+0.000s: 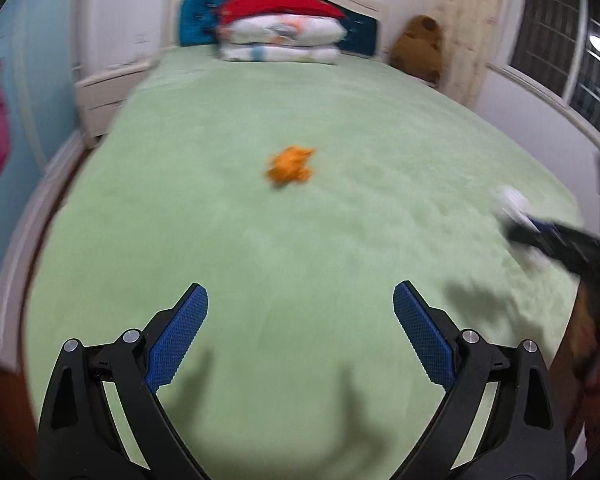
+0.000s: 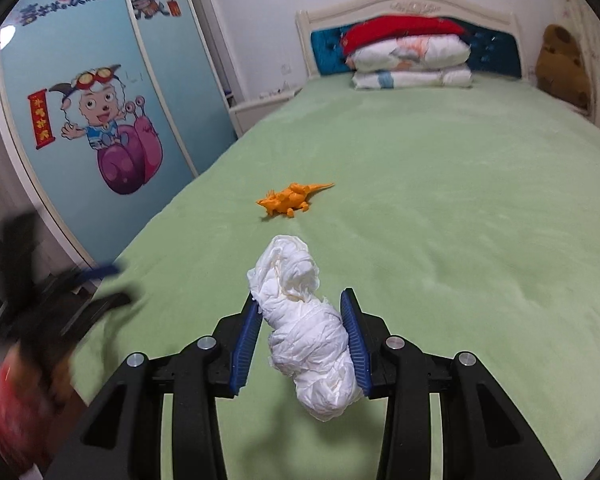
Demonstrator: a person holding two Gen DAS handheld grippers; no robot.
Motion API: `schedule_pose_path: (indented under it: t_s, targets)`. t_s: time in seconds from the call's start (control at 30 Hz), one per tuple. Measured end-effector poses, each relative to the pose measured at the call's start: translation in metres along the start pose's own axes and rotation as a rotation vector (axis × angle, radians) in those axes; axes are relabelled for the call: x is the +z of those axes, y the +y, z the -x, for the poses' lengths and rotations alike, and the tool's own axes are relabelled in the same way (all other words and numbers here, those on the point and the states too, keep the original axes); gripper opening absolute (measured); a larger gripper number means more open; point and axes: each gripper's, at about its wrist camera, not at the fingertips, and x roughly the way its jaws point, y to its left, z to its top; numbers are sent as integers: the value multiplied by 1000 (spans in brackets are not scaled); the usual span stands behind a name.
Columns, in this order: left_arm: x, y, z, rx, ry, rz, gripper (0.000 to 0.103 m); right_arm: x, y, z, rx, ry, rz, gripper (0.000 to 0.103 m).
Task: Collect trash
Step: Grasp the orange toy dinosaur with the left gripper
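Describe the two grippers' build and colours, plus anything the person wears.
Both the left gripper and right gripper are matte black linkage frames with silver pivot bolts. The fingers carry blue, finely ribbed pads. No cables or markings show. A blurred red sleeve appears at the frame edge.

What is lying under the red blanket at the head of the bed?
Under the red blanket lie two folded white patterned quilts, stacked. Behind them is the blue headboard panel; its middle is hidden.

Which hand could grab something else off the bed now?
The left. Its hand-held gripper is open and empty above the green bed, while the right hand-held gripper is already clamped on crumpled white paper.
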Motion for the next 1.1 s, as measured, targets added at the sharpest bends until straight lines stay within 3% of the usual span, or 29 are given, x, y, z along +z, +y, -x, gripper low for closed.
schedule_pose_path:
  t_s: [0.17,0.23,0.33,0.47,0.5,0.53,0.6,0.63,0.9,1.1]
  targets:
    - [58,3,-91,-59,86,-37,92,-33,0,44,-17,-27,1,40]
    - [79,9,-122,-46,97,-13,92,-44,-1,54,-28,-21,0,40]
    - [107,19,-169,44,114,27,92,-60,-3,64,-39,-6,-6,40]
    - [119,30,-200,68,130,103,91,-80,-5,80,-49,8,-20,40]
    - [118,31,-205,75,138,115,89,-82,-7,81,-53,12,-28,40]
    - [117,31,-210,100,143,118,75,-86,-9,83,-52,15,-37,40]
    - [115,31,-209,117,143,117,66,-89,-13,83,-61,20,-57,40]
    - [115,33,-204,123,132,124,53,-90,-15,82,-60,22,-68,40]
    - [99,35,-160,100,104,118,52,-95,-12,89,-34,14,-85,40]
    - [63,10,-83,60,76,1,52,-95,15,106,-20,-4,-42,40]
